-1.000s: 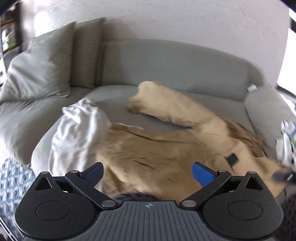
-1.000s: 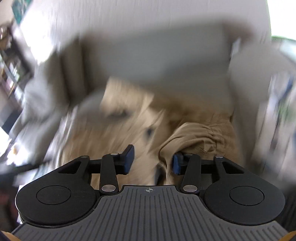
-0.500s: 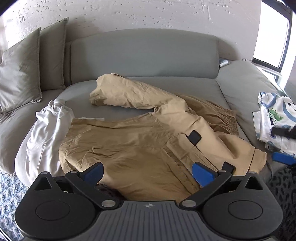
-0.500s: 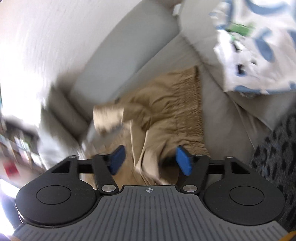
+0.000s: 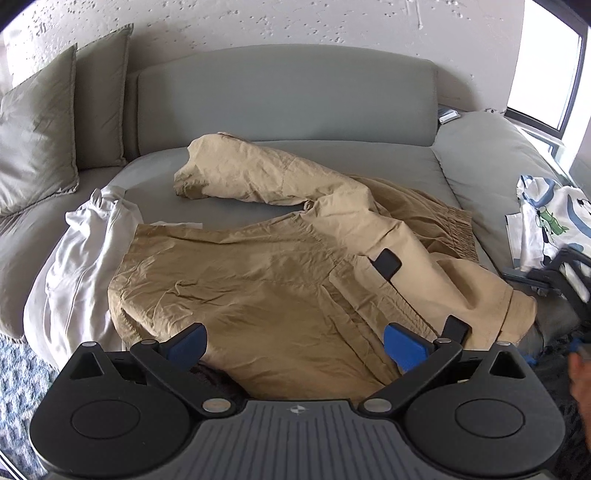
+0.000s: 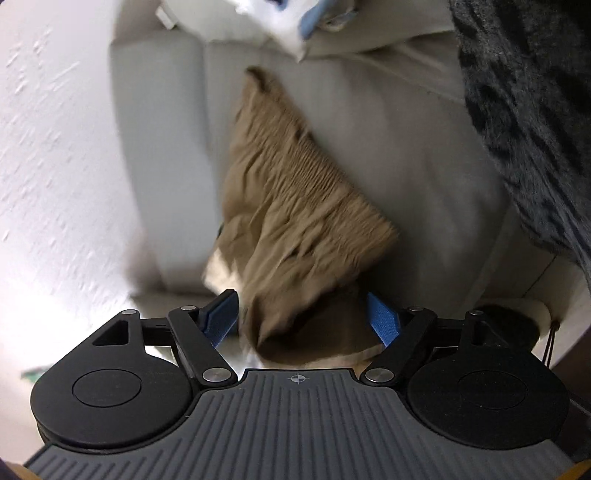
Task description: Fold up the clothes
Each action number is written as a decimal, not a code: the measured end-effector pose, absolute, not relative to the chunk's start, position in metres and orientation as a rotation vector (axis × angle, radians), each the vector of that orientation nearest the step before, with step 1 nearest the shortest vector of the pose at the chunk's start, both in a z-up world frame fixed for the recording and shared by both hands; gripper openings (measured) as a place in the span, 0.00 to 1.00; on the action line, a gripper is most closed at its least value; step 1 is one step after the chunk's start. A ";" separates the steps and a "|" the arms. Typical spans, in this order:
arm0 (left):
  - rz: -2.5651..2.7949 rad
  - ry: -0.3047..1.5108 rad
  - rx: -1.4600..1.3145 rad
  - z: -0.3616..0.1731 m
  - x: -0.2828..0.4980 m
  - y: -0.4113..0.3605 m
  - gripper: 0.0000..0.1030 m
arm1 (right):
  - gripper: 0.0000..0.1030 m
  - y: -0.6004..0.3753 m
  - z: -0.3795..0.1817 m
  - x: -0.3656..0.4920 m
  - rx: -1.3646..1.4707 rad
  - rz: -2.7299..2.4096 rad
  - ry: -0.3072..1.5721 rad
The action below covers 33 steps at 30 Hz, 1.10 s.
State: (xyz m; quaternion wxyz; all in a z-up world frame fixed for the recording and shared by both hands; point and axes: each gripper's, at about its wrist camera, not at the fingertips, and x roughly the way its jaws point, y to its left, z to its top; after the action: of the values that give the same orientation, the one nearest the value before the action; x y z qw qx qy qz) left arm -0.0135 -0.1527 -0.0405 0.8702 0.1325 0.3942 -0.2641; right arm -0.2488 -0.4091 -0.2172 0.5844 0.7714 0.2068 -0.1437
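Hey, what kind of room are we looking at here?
Probably a living room at home: a grey sofa with cushions against a white wall, clothes spread over the seat.

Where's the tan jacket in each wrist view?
Left wrist: the tan jacket is spread across the picture's middle on the grey sofa, one sleeve reaching towards the backrest.
Right wrist: its gathered elastic hem fills the centre, view rolled and blurred, reaching down between the open jaws.
Shared landmark: the white printed garment, right edge in the left view, top edge in the right.
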 end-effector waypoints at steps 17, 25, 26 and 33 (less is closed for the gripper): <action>-0.385 0.590 -0.017 0.040 0.028 -0.083 0.99 | 0.04 -0.402 0.134 -0.133 0.473 -0.316 -0.249; -0.257 0.630 -0.104 0.029 0.023 -0.035 0.99 | 0.08 -0.266 0.135 -0.126 -0.039 0.167 0.040; -0.246 0.647 -0.099 0.024 0.021 -0.028 0.99 | 0.08 -0.261 0.102 -0.125 -0.044 0.184 0.156; -0.320 0.776 -0.017 -0.015 0.019 -0.031 0.98 | 0.08 -0.241 -0.101 -0.153 -0.042 0.203 0.832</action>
State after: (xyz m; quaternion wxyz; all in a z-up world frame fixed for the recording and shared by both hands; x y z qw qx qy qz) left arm 0.0192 -0.0307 -0.0154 0.9132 -0.0081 0.3767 -0.1552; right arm -0.1528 -0.2406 -0.1014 0.9095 -0.0204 0.4034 0.0984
